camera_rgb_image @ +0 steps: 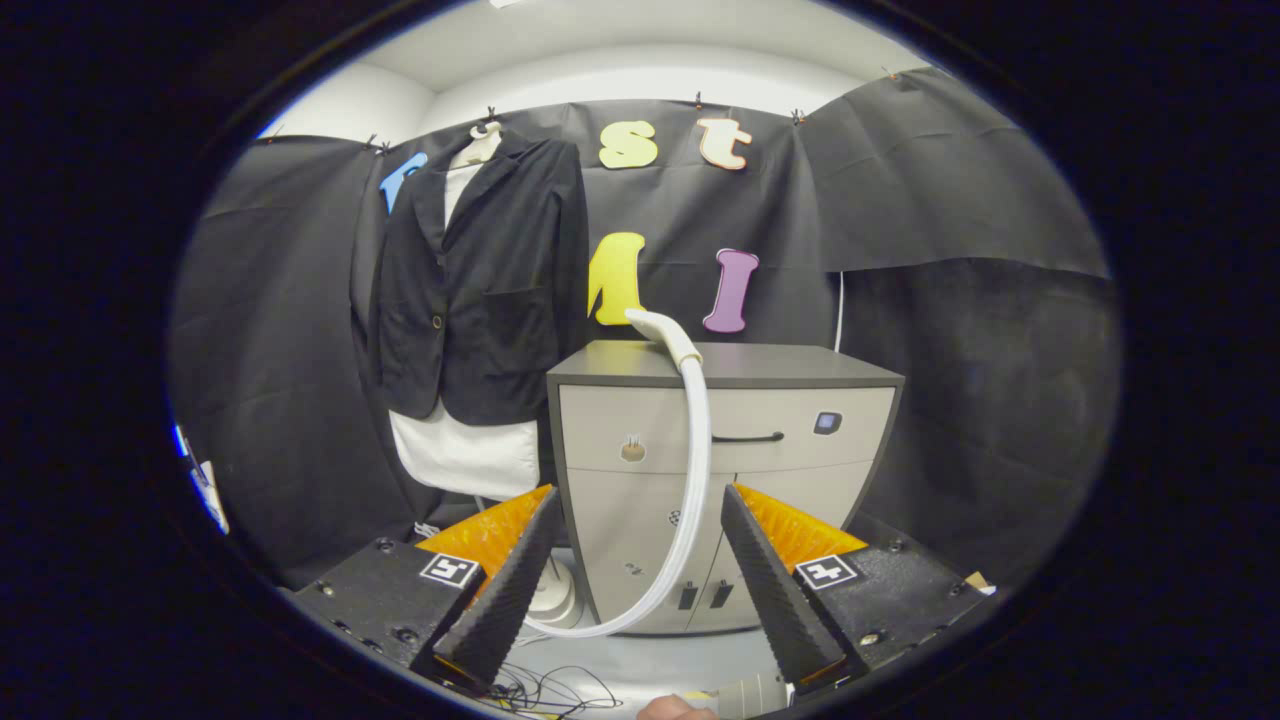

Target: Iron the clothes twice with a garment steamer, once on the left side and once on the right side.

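Gripper (635, 510) is wide open with nothing in it. The steamer head (662, 335) lies on top of the cabinet (790, 400), straight ahead and beyond the fingers. Its hose (697, 470) drops down the cabinet front, running upright through the gap between them. The jacket (480, 280) hangs up and to the left of the cabinet, so I'd say it's grab the head first, then swing left.

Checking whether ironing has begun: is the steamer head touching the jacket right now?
No. The steamer head rests on top of the cabinet, apart from the jacket, and the open gripper holds nothing.
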Motion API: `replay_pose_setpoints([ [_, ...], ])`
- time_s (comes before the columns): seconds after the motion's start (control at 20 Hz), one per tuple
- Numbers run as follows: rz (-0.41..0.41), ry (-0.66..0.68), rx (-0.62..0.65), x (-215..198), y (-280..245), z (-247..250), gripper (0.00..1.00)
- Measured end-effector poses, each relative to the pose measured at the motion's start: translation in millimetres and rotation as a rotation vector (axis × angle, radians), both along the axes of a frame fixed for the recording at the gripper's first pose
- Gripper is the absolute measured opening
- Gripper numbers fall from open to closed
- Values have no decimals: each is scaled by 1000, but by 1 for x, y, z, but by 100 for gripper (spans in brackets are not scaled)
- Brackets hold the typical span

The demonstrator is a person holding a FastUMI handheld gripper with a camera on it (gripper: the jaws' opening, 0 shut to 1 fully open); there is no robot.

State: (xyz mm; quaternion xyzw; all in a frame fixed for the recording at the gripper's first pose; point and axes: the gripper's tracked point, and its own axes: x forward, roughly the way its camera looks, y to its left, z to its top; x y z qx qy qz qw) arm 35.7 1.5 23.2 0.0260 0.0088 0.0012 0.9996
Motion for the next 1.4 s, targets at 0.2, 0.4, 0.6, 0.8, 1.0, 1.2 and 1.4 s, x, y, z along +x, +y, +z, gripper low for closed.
replay_pose_setpoints([
  [0.2, 7, -18, -17, 17, 22, 26, 100],
  [0.4, -38, 33, 16, 33, 26, 36, 100],
  [0.6, -59, 78, 30, 42, 22, 48, 100],
  [0.8, -51, 117, 22, 63, 2, 73, 100],
  [1.0, 32, 145, 48, 102, -7, 101, 100],
  [1.2, 96, 176, 77, 146, -16, 123, 100],
  [1.4, 134, 215, 59, 187, -26, 144, 100],
])
